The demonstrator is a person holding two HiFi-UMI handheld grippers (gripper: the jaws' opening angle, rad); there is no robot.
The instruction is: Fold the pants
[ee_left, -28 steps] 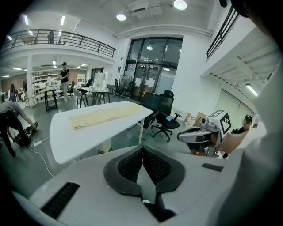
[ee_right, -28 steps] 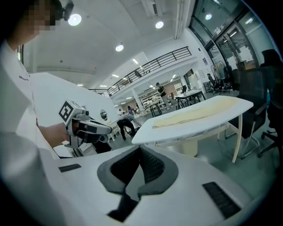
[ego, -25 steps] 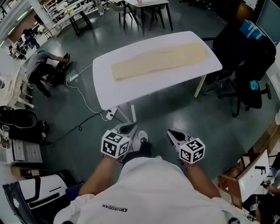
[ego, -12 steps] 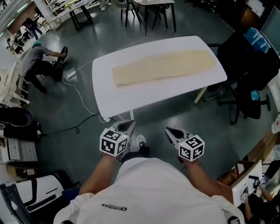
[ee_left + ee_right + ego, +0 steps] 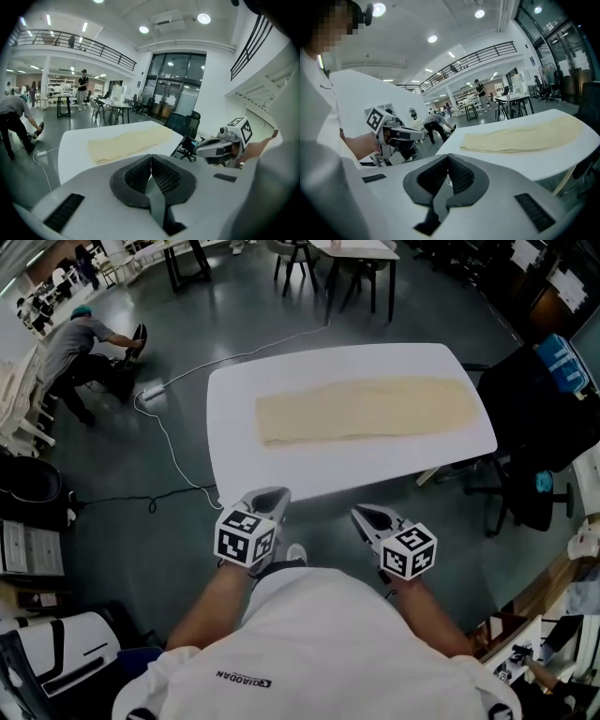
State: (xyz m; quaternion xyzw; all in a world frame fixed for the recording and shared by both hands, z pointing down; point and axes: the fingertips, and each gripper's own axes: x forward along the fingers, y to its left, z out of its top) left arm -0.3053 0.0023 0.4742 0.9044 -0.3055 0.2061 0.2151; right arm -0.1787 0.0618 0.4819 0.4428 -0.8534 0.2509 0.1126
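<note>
Both of my tools are closed on nothing. The left gripper [image 5: 267, 499] shows its ribbed pads pressed together in its own view, and the right gripper [image 5: 367, 517] is pinched the same way, with only air beyond the tips. In the head view they sit low in the middle of the frame, in front of my chest, short of the near edge of the white table [image 5: 234, 465].

The pants [image 5: 367, 410] lie flat on that table in the upper middle of the frame. They form one long pale strip running left to right, apart from both grippers. The strip looks like leg laid on leg, though I cannot count the layers from here.

I judge the cloth light, soft and limp. It will sag between two grip points, and it may skate on the smooth tabletop if I drag it. Nothing about it is fragile.

I would open both jaws and pinch the two corners of one short end, catching every layer. The left end looks squarer, so it seems the easier place to start. I would then lift that end and carry it across to the other.
</note>
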